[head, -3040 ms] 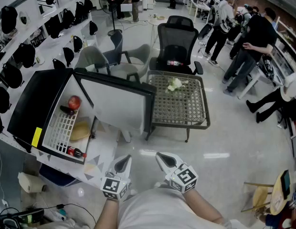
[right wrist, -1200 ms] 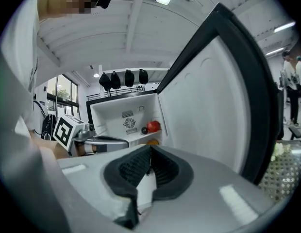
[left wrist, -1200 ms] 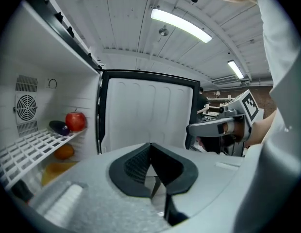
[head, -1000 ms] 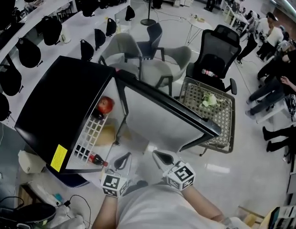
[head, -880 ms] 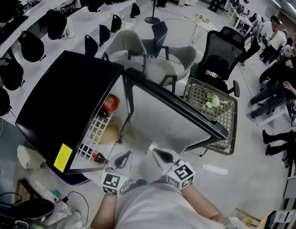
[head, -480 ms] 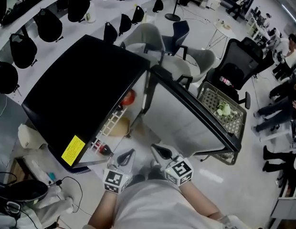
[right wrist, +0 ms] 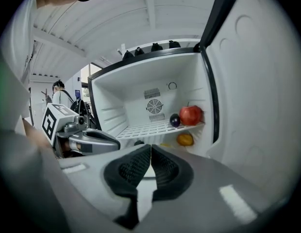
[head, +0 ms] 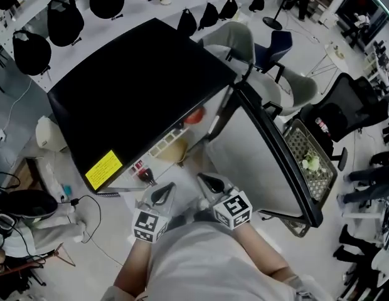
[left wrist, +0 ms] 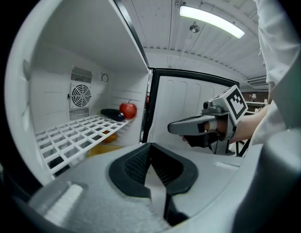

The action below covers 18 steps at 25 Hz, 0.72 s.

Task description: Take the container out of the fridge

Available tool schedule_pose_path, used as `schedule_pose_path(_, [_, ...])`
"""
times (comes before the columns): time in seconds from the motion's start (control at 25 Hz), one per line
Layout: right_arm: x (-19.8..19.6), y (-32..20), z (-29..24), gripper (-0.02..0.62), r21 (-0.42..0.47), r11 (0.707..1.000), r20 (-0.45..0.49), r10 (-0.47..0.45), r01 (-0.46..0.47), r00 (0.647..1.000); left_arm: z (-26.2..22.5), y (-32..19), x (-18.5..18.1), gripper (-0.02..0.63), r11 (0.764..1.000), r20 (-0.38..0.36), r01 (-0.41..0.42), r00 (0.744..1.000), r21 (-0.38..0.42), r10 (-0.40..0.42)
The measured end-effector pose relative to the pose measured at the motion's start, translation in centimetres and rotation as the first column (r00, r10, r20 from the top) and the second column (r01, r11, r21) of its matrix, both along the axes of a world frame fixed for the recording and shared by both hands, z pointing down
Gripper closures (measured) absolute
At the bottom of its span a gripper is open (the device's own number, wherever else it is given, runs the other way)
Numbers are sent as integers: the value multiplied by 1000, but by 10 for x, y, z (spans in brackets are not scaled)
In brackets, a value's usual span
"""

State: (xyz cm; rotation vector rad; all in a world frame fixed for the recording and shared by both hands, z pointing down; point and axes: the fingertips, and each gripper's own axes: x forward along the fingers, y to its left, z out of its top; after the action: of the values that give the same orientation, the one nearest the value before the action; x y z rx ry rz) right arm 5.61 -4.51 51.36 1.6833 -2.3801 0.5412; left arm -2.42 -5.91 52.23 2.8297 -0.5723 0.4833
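- Your left gripper [left wrist: 150, 148]: the ribbed black rubber pads are pressed together with nothing between them. It hangs just outside the open fridge [head: 138, 93], pointing in.
- Your right gripper [right wrist: 150, 150]: same deal, dark textured pads closed tip to tip and empty. It's just beside the left one, in front of the opening.
- The fridge is boxy, glossy black outside and smooth white plastic inside. There's a yellow sticker [head: 103, 169] near a front corner of the black casing. The door [head: 257, 162] is swung wide on the right.
- A white wire-grid shelf [right wrist: 145, 129] runs across the inside. At its right edge sits a shiny red apple [right wrist: 191, 115], with a dark purple rounded thing [right wrist: 175, 120] right beside it.
- The container looks like the yellowish rounded thing [right wrist: 185, 139] under the shelf, toward the right side of the fridge floor. It's too small to make out its shape properly. Neither gripper touches it.
- A dark bottle with a red cap [head: 143, 171] is at the front edge of the fridge floor.
- There's a round fan grille [right wrist: 154, 106] on the back wall.
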Motion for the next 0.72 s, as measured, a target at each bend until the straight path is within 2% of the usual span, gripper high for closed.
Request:
schedule_pose_path(0.16, [-9, -14, 11, 592, -21, 997, -13, -75, 74, 997, 1, -5, -18, 597, 996, 17, 87, 996, 3, -87])
schedule_pose_path(0.36, [-24, -30, 29, 592, -52, 988, -16, -150, 149, 989, 3, -7, -47, 597, 980, 30, 198, 980, -2, -198])
schedule_pose_path(0.68, [-54, -55, 64, 589, -97, 960, -100, -272, 263, 957, 9, -3, -92, 597, 937, 68, 349, 935, -7, -347])
schedule_pose_path(0.72, [-56, -58, 68, 558, -107, 956, -104, -285, 274, 953, 10, -2, -97, 597, 931, 70, 364, 929, -9, -363])
